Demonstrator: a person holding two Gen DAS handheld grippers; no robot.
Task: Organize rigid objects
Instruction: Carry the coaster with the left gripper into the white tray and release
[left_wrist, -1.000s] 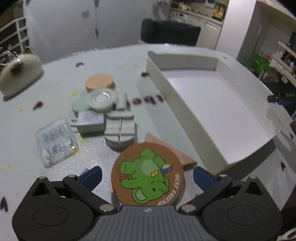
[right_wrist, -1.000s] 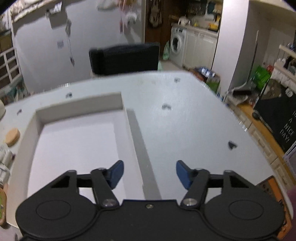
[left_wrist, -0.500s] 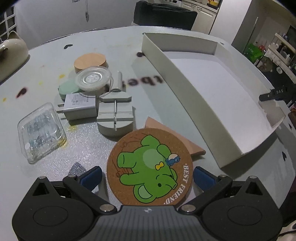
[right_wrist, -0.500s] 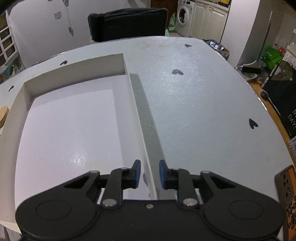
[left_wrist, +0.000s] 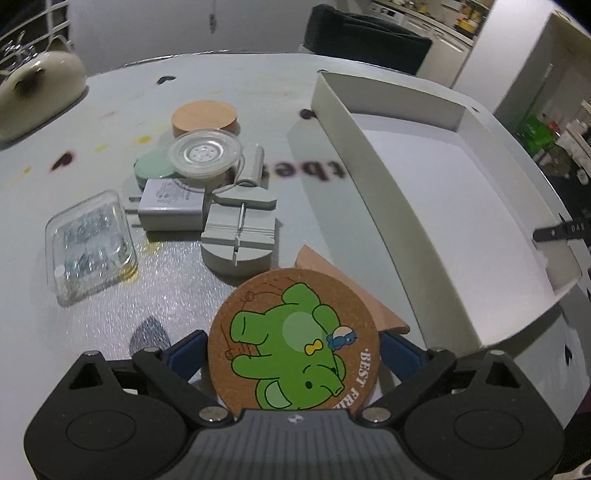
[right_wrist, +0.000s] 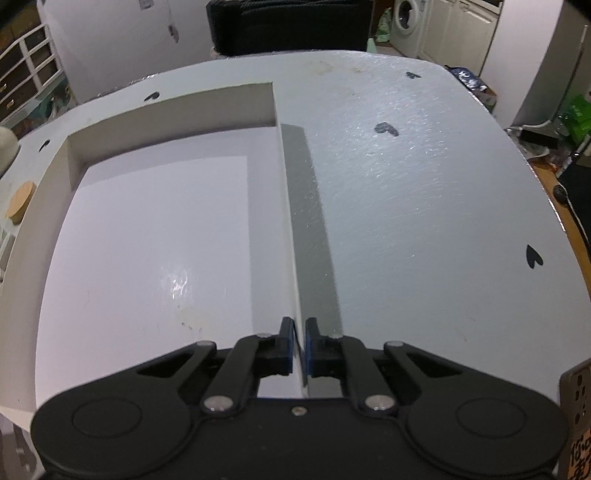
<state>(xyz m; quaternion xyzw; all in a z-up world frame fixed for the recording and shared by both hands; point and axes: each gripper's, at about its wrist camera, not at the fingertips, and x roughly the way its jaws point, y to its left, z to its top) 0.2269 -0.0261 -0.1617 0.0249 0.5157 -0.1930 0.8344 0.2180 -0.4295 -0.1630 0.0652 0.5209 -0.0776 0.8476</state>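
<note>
A round cork coaster (left_wrist: 295, 343) with a green elephant lies partly on a peach flat piece (left_wrist: 354, 291). My left gripper (left_wrist: 293, 349) straddles it; its jaws are closing and the blue pads (left_wrist: 186, 356) meet the coaster's rim on both sides. A white open box (left_wrist: 369, 166) stands to the right with nothing in it. My right gripper (right_wrist: 300, 332) is shut on the box's (right_wrist: 288, 221) right wall near its front corner, one pad inside and one outside.
Behind the coaster lie a grey slotted round block (left_wrist: 238, 240), a white charger (left_wrist: 171, 208), a clear plastic case (left_wrist: 90, 245), a clear round lid (left_wrist: 205, 153) and a wooden lid (left_wrist: 205, 116). A cream ceramic pot (left_wrist: 37, 81) sits far left. A black chair (right_wrist: 280, 26) stands behind the table.
The right jaws have gone from half open to shut on the box wall as the gripper sank toward it. The left gripper drew nearer the coaster and its pads came in to the rim.
</note>
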